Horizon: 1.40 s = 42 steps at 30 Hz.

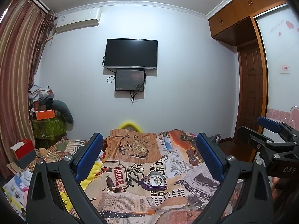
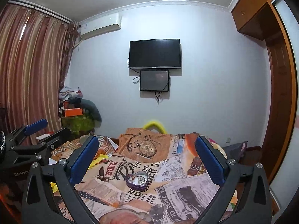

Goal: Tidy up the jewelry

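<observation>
The bed is covered by a newspaper-and-pocket-watch print bedspread point(image 1: 142, 169) in orange, tan and white, which carries the task items. On the far wall hangs a black flat-screen television point(image 1: 131, 53) with a smaller black wall-mounted screen point(image 1: 130, 79) directly below it. Striped brown-and-cream curtains point(image 1: 16, 71) run down the left side of the room; a brown wooden wardrobe point(image 1: 246, 5) stands on the right.

The left gripper point(image 1: 149, 155), black-framed with blue finger pads, is held above the near part of the bedspread with its fingers spread wide apart and nothing between them. The right gripper point(image 2: 147, 155), of the same build, is likewise spread wide and holds nothing. In the left wrist view the right gripper appears at the right edge.

The purple heart-shaped jewelry tin point(image 1: 153, 183) sits open on the bedspread, near its middle, ahead of and between both grippers and well apart from them. Small metallic jewelry pieces point(image 2: 139, 179) lie inside the tin; their types cannot be told.
</observation>
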### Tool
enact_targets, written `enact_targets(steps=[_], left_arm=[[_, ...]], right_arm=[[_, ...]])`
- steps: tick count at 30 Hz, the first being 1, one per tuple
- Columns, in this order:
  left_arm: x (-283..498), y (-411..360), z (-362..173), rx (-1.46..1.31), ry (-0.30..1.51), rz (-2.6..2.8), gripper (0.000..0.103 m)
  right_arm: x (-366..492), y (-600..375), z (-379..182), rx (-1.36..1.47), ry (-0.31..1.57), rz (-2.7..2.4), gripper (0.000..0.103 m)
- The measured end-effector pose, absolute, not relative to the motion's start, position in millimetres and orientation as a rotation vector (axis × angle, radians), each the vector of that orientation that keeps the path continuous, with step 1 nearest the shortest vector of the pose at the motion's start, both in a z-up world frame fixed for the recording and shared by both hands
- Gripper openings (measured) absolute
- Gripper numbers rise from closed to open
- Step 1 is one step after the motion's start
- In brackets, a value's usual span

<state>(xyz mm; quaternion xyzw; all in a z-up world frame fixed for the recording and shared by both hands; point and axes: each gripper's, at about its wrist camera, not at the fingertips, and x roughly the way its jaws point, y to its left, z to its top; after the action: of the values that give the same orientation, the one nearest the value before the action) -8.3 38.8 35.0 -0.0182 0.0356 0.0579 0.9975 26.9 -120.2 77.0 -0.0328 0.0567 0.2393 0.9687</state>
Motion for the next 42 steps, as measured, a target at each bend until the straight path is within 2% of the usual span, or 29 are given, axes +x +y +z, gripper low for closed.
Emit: enact_targets(steps=[42], left_arm=[[7.6,45.8,25.0,-0.066,0.127,0.102,0.101]], right_arm=[[31.1,-123.0,76.6,-0.057,0.173,0.499,0.103]])
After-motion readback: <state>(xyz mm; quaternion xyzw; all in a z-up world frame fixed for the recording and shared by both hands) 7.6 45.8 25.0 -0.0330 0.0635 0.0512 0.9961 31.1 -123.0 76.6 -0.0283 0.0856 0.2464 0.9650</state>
